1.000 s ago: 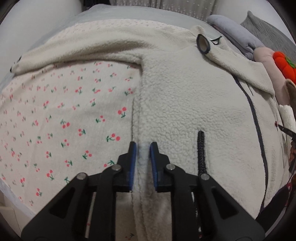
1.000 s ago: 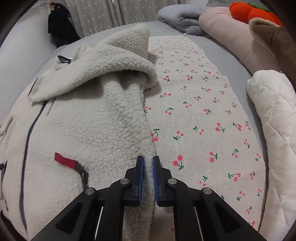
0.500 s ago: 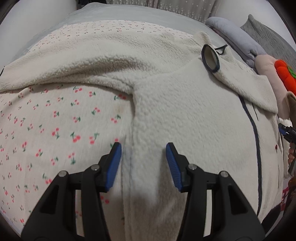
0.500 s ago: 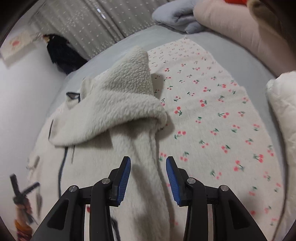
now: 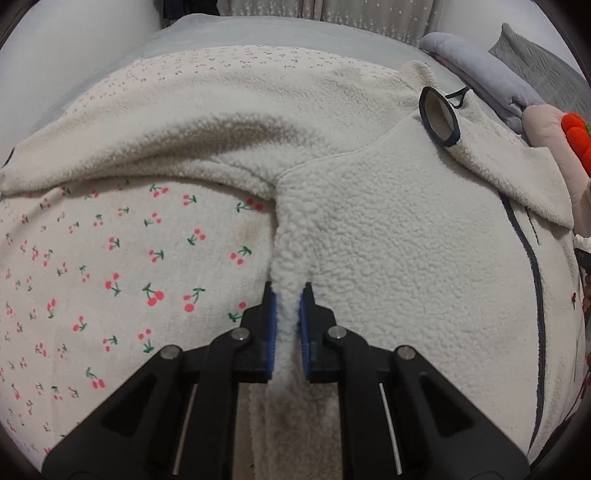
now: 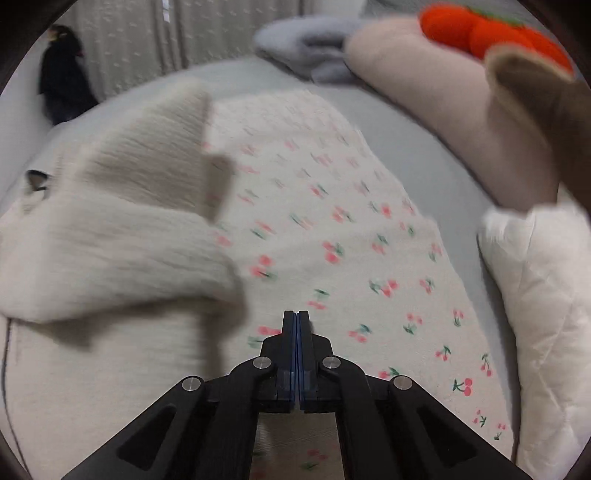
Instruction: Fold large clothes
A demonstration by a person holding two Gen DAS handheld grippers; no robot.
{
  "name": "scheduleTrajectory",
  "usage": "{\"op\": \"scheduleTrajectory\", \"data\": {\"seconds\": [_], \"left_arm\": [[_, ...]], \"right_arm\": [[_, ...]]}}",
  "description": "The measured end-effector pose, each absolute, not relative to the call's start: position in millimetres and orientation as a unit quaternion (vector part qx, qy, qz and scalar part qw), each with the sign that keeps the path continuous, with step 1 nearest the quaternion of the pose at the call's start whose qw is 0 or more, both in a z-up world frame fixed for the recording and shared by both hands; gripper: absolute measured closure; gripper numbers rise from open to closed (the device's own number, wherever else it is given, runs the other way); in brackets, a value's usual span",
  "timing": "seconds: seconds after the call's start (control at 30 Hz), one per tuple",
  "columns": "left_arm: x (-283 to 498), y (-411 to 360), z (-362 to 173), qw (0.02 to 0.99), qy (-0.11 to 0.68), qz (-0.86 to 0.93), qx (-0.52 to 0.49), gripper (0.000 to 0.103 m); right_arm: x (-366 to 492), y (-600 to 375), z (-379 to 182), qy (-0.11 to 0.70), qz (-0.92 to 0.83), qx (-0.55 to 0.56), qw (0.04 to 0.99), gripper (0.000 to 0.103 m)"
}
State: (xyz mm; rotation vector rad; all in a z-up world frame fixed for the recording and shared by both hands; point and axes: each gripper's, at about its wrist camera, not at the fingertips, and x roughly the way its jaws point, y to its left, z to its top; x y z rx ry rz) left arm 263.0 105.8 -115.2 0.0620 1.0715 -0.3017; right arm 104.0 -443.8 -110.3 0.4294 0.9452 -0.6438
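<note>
**Left regrips the fleece; right comes away shut and empty**

Half a second ago both grippers gaped; now the left gripper [image 5: 287,325] pinches the fleece jacket [image 5: 388,236] side edge, the right gripper [image 6: 297,350] fully closed over the cherry-print sheet [image 6: 369,266]. Lift evenly, keeping the sleeve [image 5: 177,147] beyond flat.

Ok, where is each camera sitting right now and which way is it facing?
Left wrist: on the left gripper, looking forward along its fingers, shut on the side edge of the fleece jacket; only the gripper shows.
Right wrist: on the right gripper, jaws shut with nothing between, above the cherry-print sheet; blurred; only the gripper shows.
Shared: jacket, sheet, orange plush, grey blanket.
</note>
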Motion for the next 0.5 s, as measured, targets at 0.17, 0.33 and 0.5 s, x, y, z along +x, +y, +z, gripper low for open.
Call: {"op": "scheduleTrajectory", "data": {"seconds": [0.17,0.33,0.5], "left_arm": [[259,106,-109,0.854,0.499,-0.143,0.036,0.080],[240,99,-84,0.874,0.464,-0.133,0.048,0.074],[222,76,-73,0.889,0.422,-0.166,0.065,0.042]], "right_arm": [[73,-443,-96,0.428,-0.253,0.237,0.835,0.094],[51,-404,-58,0.396,-0.197,0.209,0.872,0.075],[80,-360,-58,0.428,-0.129,0.163,0.880,0.074]]}}
